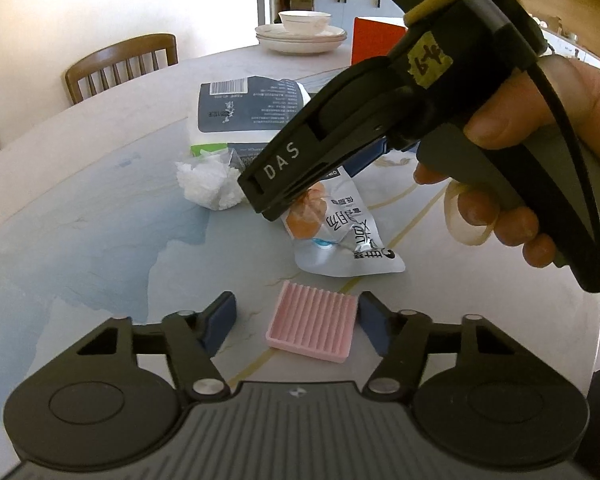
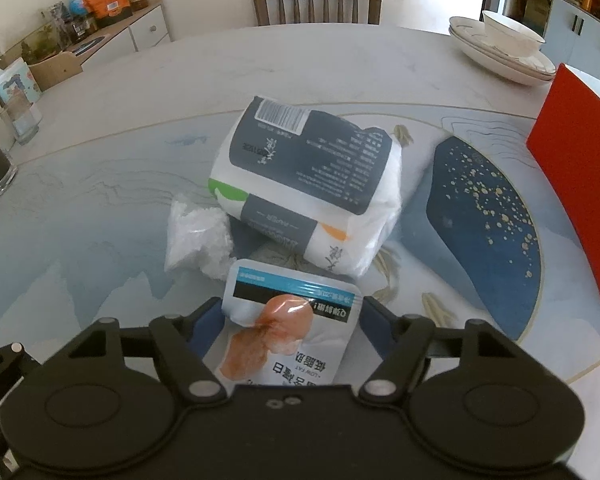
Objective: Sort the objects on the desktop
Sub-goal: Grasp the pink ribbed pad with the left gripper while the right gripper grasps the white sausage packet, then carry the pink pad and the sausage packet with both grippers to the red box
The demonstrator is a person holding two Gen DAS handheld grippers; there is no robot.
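we see the snack pouch lying on the table, nearest the right wrist camera. tissue pack just behind it; crumpled bag to the pack's left, touching it. ridged tray lies before the pouch in the left view.

A ridged pink tray lies at lower centre on a pale blue-and-white marbled desk; a gold-speckled navy patch and red card fill the right.
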